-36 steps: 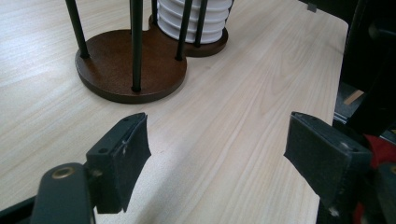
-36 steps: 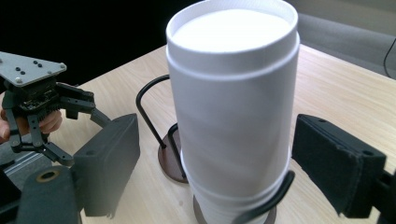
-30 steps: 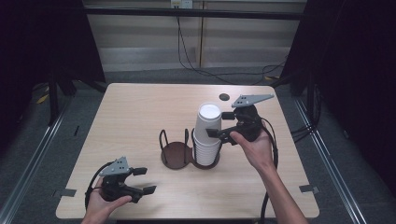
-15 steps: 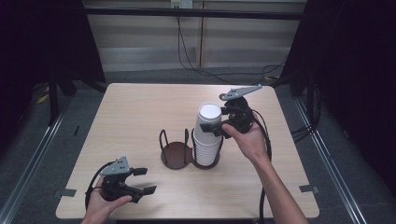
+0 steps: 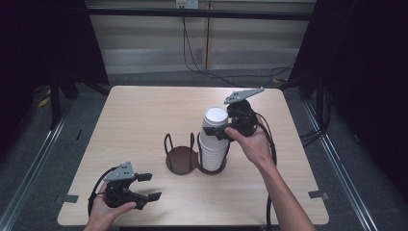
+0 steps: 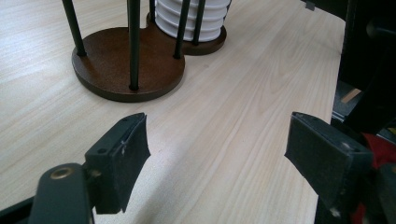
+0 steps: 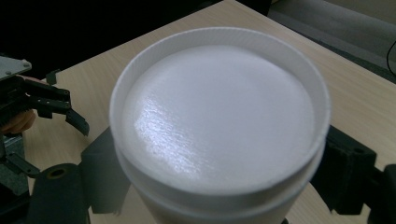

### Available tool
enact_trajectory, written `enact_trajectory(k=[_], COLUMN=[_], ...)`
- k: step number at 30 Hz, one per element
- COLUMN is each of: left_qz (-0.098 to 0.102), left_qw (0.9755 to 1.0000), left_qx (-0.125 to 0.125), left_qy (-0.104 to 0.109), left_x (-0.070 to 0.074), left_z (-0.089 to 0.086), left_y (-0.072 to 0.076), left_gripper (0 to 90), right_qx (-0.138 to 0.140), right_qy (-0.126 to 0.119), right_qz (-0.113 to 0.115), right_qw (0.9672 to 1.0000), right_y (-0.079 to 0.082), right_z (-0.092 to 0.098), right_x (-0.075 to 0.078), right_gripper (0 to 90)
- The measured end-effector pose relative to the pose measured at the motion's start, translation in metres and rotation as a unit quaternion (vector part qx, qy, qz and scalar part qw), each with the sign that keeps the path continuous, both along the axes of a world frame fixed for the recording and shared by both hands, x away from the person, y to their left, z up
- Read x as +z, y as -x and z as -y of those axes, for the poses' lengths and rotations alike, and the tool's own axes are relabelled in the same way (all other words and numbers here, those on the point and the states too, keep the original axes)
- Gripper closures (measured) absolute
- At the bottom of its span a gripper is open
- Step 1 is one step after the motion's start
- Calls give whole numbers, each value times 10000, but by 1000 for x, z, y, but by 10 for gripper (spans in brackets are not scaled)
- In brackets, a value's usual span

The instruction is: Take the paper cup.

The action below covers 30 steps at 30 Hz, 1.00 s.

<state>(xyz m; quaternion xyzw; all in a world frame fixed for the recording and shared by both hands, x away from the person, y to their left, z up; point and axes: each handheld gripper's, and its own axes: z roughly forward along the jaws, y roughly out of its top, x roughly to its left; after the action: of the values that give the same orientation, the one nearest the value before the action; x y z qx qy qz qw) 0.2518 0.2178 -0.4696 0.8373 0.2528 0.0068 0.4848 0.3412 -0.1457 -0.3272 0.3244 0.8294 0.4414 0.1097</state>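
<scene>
Plainly unmarked white cup stack (image 5: 214, 137) in right hand-held gripper (image 5: 222, 134).

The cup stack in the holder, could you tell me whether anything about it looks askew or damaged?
Nothing stands out. The cup stack stands upright in the right ring of the holder, undamaged. The right tool has a jaw on each side of the top cup; the left ring is bare.

- The cup holder (image 5: 182, 158) stands at the middle of the table (image 5: 144, 115).
- The stack of cups (image 5: 214, 139) sits in its right ring.
- The right gripper (image 5: 226, 131) is beside the stack's top.
- The left gripper (image 5: 146, 186) is near the table's front left edge.
</scene>
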Motion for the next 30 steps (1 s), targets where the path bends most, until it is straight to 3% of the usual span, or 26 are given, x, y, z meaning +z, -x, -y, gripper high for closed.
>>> enact_trajectory(k=[7, 16, 30], left_qz=[-3, -2, 1], left_qw=[10000, 10000, 10000], left_qx=[2, -27, -15], left_qy=[1, -18, 0], left_x=[0, 0, 0], left_z=[0, 0, 0], left_y=[0, 0, 0], left_gripper=[210, 210, 210], right_qx=[12, -27, -145], right_qy=[37, -238, -635], right_qz=[132, 339, 412], right_qw=[9999, 9991, 9970], right_y=[2, 8, 10], right_z=[-1, 6, 15], right_x=[6, 19, 25], right_gripper=[200, 206, 210])
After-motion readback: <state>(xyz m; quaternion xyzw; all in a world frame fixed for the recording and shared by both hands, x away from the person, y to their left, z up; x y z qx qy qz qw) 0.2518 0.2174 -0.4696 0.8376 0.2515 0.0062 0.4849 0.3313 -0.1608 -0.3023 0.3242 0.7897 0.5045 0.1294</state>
